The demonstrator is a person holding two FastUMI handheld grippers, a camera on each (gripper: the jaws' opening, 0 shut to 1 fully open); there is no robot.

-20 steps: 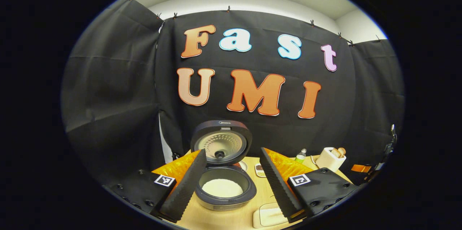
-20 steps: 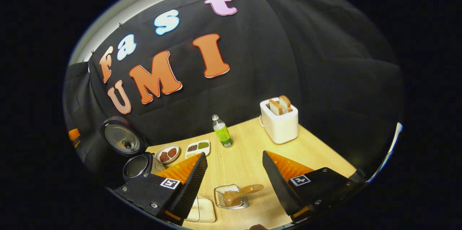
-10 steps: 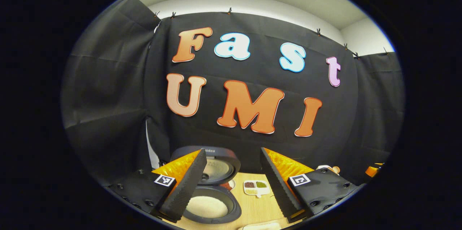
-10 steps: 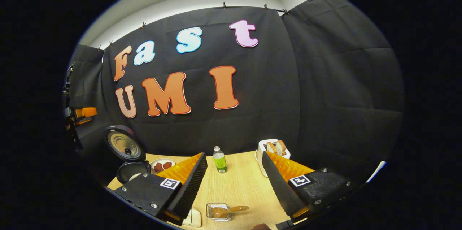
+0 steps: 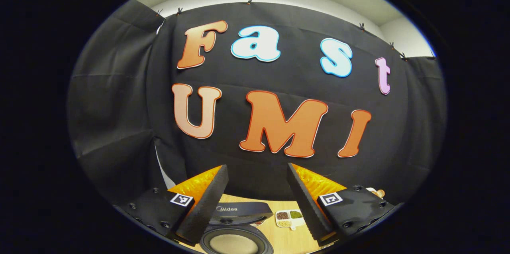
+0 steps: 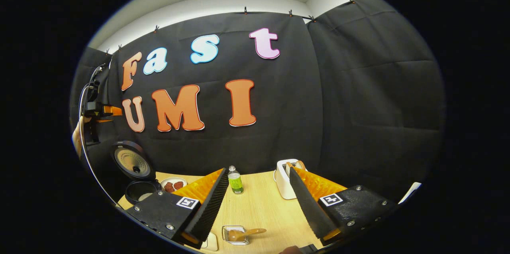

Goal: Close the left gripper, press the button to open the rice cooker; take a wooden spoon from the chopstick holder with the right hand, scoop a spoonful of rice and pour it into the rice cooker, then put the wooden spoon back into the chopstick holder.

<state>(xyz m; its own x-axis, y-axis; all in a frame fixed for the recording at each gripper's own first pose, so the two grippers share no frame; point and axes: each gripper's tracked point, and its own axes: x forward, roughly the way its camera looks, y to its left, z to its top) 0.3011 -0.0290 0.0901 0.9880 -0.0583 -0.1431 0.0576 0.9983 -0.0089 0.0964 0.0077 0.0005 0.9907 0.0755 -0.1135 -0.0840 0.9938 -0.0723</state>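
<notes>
The rice cooker (image 5: 235, 226) stands open just below my left gripper (image 5: 257, 168), its lid (image 5: 239, 209) upright and white rice showing in the pot. My left gripper is open and holds nothing. In the right gripper view the same cooker (image 6: 137, 178) sits at the far left of the table. The wooden spoon (image 6: 249, 232) lies in the wire chopstick holder (image 6: 235, 236), low between the fingers of my right gripper (image 6: 258, 171), which is open and well above it. The left gripper (image 6: 99, 110), held by a hand (image 6: 75, 138), hangs high above the cooker.
On the wooden table (image 6: 259, 206) stand a green bottle (image 6: 235, 181), a white toaster (image 6: 283, 178) with bread, a small plate (image 6: 173, 185) of red pieces and a white dish (image 6: 211, 242). A divided dish of beans (image 5: 289, 217) lies right of the cooker.
Both grippers have risen and tilted up toward the wall. The cooker has slid to the bottom of the left gripper view; the spoon holder looks smaller and lower in the right gripper view. Both stay open.
</notes>
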